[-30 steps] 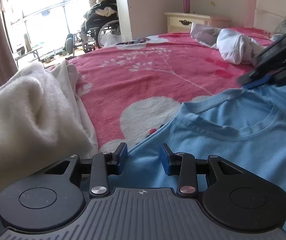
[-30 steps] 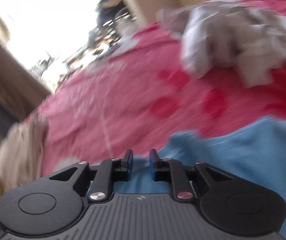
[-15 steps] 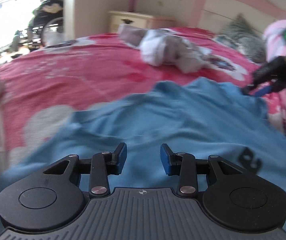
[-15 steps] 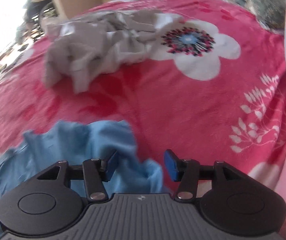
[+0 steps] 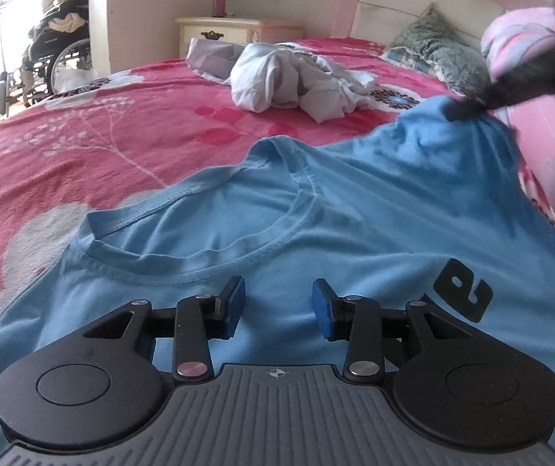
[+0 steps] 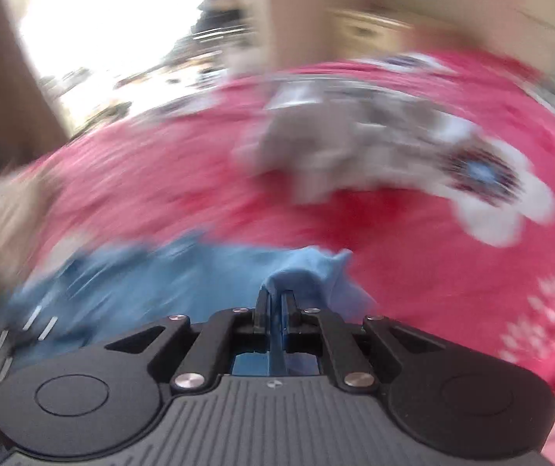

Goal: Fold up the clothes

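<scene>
Fingers of the left gripper [image 5: 277,306] stand apart, grasping nothing, just above the chest of the blue T-shirt [image 5: 316,209], below its collar [image 5: 207,268]. This shirt lies spread on the pink bed [image 5: 102,136]. At right, the right gripper [image 6: 276,303] is closing its fingers on a lifted fold of the shirt. Behind lies a grey-white clothes heap [image 5: 293,77].

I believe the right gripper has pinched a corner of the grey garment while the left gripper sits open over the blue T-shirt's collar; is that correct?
Not quite: the right gripper is closing on the blue T-shirt, as the right wrist view shows. The grey garment lies untouched further up the bed. The left gripper is indeed open near the collar.
</scene>
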